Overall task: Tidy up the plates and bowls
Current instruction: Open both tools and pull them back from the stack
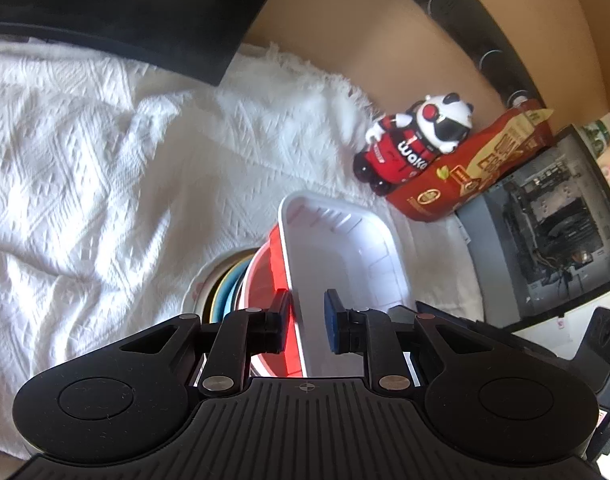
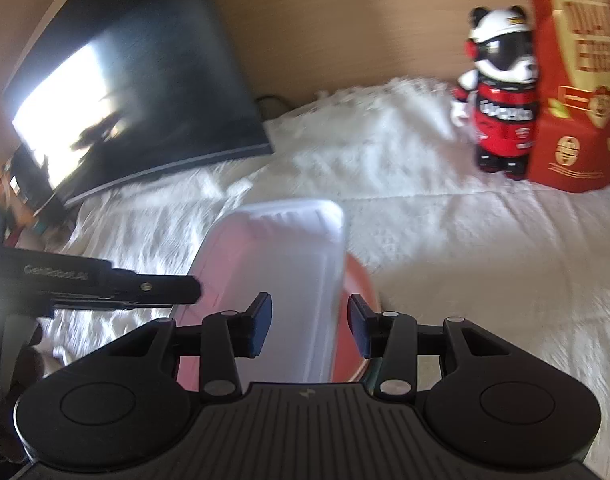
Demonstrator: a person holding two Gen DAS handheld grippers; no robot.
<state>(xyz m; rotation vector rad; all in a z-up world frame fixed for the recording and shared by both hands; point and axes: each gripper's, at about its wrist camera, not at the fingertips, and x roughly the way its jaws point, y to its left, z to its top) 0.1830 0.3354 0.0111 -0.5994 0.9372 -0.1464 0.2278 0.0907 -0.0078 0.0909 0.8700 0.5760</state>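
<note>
While the white tray (image 1: pixel 345 248) is seen tilted on edge above a red bowl (image 1: pixel 265 276), its near rim runs between the pads of the left gripper (image 1: pixel 307 320). A gap shows on the blue-pad side, so whether the rim is pinched cannot be told from the left wrist view. The jaws are set narrow. Beside the red bowl, a stack of plates (image 1: pixel 225 284) with blue and yellow edges is seen standing on the white cloth (image 1: pixel 85 160).

From the right wrist view, the tray's underside (image 2: pixel 277 272) is seen between the spread fingers of the right gripper (image 2: pixel 309 328); contact with either pad is not visible, and the picture is blurred. The red bowl (image 2: pixel 357 312) sits just behind the tray's right edge.

Farther back, a panda figure (image 1: pixel 417 144) is leaned against a red bag (image 1: pixel 477 168). A dark monitor (image 2: pixel 137 80) is propped at the cloth's far side. An open computer case (image 1: pixel 553 224) is seen to the right.
</note>
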